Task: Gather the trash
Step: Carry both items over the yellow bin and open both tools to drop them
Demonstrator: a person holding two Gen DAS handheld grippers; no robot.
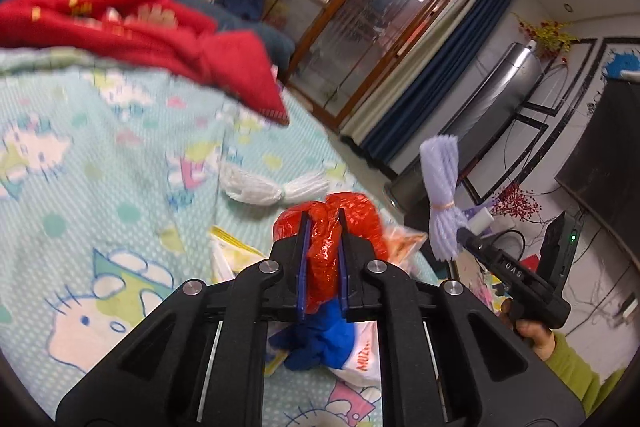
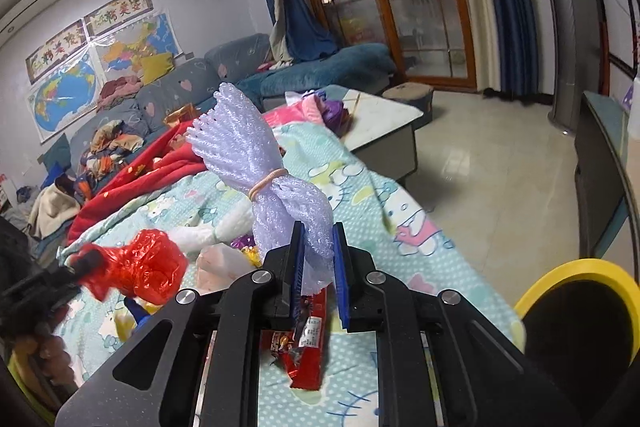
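the left gripper [image 1: 322, 223] has its jaws clenched on a crumpled red plastic bag [image 1: 332, 227], the blue pads pressing it from both sides so that it bulges out above and between them. the right gripper [image 2: 316, 235] has its jaws clamped on the lower end of a pale lilac foam-net bundle [image 2: 256, 155], tied round the middle with a tan rubber band [image 2: 267, 181] and fanning out upward beyond the pads.

each camera catches the other tool from the side. in the left wrist view the lilac bundle [image 1: 440, 187] stands up at the right, lifted clear of the bed, with a hand [image 1: 532, 335] in a green sleeve [image 1: 576, 367] gripping the handle below it. in the right wrist view the red bag [image 2: 148, 267] hangs at the near left, off the bedding, with the fingers [image 2: 52, 351] of the person's other hand under it.

just below the left jaws lies a blue crumpled piece [image 1: 320, 339] on a white printed bag [image 1: 360, 359]; a yellow wrapper [image 1: 232, 247] sits to the left, and a white foam-net bundle [image 1: 260, 187] lies a little farther on the cartoon-printed bed sheet [image 1: 100, 167]. a red blanket [image 1: 140, 27] is heaped at the far left.

only the right wrist view shows a red snack wrapper [image 2: 304, 347] on the sheet under its jaws, a yellow-rimmed bin [image 2: 580, 307] at the near right beside the bed, the tiled floor [image 2: 500, 167], and maps on the far wall [image 2: 68, 95].
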